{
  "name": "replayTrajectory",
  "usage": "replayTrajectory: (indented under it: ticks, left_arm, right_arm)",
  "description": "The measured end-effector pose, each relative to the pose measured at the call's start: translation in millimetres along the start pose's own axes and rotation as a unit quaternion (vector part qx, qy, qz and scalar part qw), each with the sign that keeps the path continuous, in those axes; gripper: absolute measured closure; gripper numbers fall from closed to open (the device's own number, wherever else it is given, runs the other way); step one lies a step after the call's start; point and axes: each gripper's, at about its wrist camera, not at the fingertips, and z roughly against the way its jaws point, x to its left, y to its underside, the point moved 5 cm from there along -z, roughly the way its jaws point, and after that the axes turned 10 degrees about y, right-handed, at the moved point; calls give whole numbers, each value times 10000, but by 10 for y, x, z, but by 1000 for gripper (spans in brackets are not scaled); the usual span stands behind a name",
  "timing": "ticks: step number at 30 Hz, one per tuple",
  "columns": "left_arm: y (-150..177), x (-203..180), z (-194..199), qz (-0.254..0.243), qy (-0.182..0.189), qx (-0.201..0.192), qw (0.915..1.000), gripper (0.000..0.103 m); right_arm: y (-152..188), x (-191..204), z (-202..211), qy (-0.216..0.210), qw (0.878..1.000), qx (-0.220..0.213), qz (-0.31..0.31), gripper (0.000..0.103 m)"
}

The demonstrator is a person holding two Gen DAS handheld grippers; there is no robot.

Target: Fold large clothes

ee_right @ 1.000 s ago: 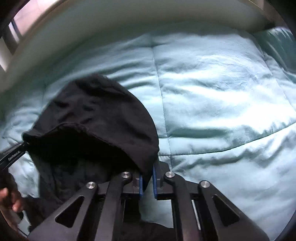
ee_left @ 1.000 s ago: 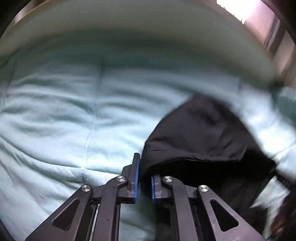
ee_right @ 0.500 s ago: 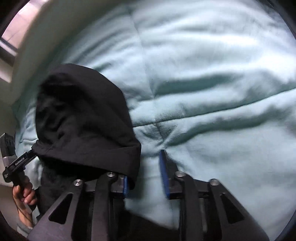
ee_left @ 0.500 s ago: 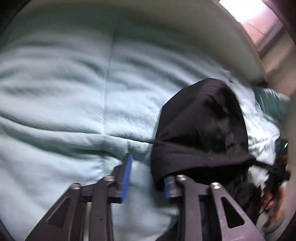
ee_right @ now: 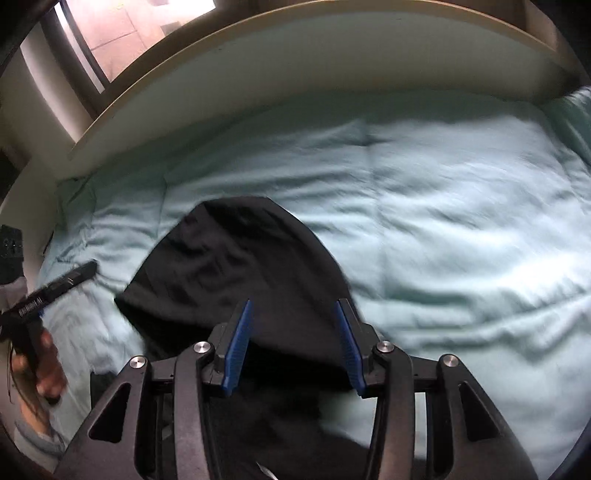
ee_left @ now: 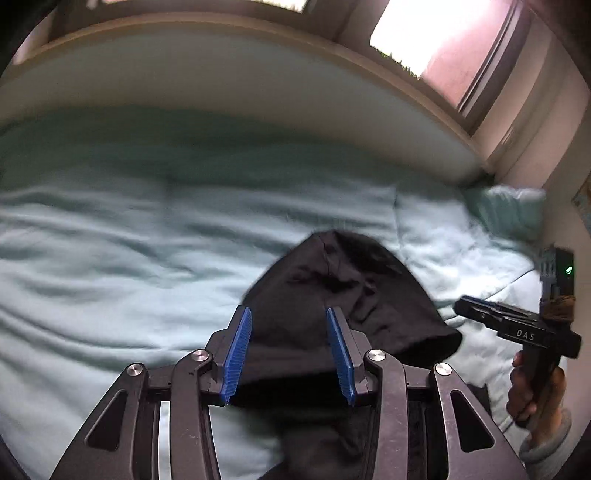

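Observation:
A black hooded garment (ee_left: 343, 295) lies on a pale teal quilt (ee_left: 122, 251); its hood points away from me. My left gripper (ee_left: 288, 354) is open and empty above the hood's near left edge. The right gripper shows at the right of the left wrist view (ee_left: 517, 328), held in a hand. In the right wrist view the same garment (ee_right: 240, 266) lies ahead, and my right gripper (ee_right: 293, 349) is open and empty above its near right edge. The left gripper (ee_right: 55, 288) shows at the left there.
A light headboard or bed frame (ee_left: 258, 85) curves behind the quilt, with a bright window (ee_left: 436, 33) above it. A teal pillow (ee_left: 509, 210) lies at the bed's far right corner. A wall (ee_right: 22, 122) stands at the left.
Both grippers held the hood's opening edge shut one second ago, then opened and let it go. Both have since lifted back, and the hood now lies flat on the quilt.

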Motion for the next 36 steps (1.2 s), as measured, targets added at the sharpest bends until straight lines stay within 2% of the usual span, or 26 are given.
replayTrajectory:
  ticks: [3,5,6,8,11,14,17,20,21,22,23,26,29,32,33,34,36]
  left_arm:
    - [258,114,-503,31,-208,764,9969,60]
    - [647,193,-800,-146,-131,1652,9861,60]
    - [750,212,-829,-301,-171,1682,9851,60]
    - [795,217,-809,-447,-69,1487,9879,60]
    - [732,220,-734,-231,-62,1289,9914,60]
    - [723,69,-394,-501,-77,895,9947,59]
    - [760,-67,-150,-651,123,603,9960,59]
    - [846,62,-265,-515,-124,842,9950,59]
    - [921,167,-404,-399,-279,1153,9921,59]
    - [997,246,-519,-309,-239,1398,9894,59]
    - [1003,276,-546,-331,-180,1442,9888,59]
    - [1036,285,-459,-515,-74,1442,9882,59]
    - [968,230,-157,-532,-7,1053,9930,59]
    - [778,208,310,-592,488,386,9963,59]
    - [706,218,393,-591,530,268,9965,55]
    - [622,254,459,-585,486,201,9969,44]
    - [506,400,491,-549,379,224,9975,37]
  right_arm:
    - [161,67,-392,64,9987,491,112,55]
    - [475,85,-655,85,9933,1018,545,55]
    - [621,104,-751,182,9892,1205,816,55]
    - [757,110,-824,307,9871,1177,1038,55]
    - [684,52,-759,145,9915,1091,698,56]
    - [635,69,-455,23,9946,741,731,55]
    - [617,144,-162,-232,9961,376,759,55]
    - [639,161,-281,52,9956,425,832,55]
    - [693,141,-426,249,9940,636,858,55]
    - [774,104,-625,429,9905,975,867,55]
    - [843,99,-773,382,9877,1245,862,55]
    - [836,80,-782,239,9886,1234,834,55]
    - [811,47,-625,43,9906,1027,898,54]
    - [773,-37,-371,-252,9924,790,907,53]
    - [732,-80,-293,-291,9933,674,889,49]
    - [695,-118,-249,-274,9940,596,874,41]
    - [604,-246,-189,-154,9952,456,856,32]
